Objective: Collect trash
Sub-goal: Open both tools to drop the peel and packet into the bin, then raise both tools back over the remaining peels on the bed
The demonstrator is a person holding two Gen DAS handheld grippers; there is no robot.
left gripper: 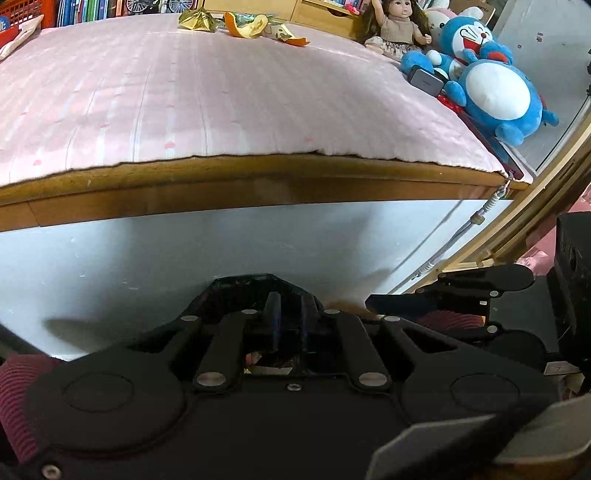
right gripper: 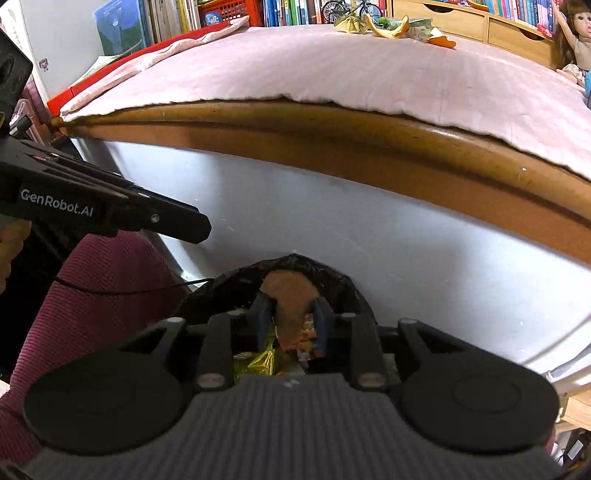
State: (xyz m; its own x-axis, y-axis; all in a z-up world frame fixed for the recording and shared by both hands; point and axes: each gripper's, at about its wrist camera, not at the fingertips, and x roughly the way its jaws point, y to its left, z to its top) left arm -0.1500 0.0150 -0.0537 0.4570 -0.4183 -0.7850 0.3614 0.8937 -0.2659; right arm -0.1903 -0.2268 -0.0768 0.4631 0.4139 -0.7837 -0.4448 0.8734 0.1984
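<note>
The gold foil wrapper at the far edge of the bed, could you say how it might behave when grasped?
The gold foil wrapper looks crumpled and thin, so it will probably crush between the tongs. It is likely very light, and its shiny surface may slip.

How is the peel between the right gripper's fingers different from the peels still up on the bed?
The held peel is dull brown-orange and hangs over the black trash bag; the peels on the bed are bright orange and lie curled on the pink cover beside gold foil. All look like orange peel.
</note>
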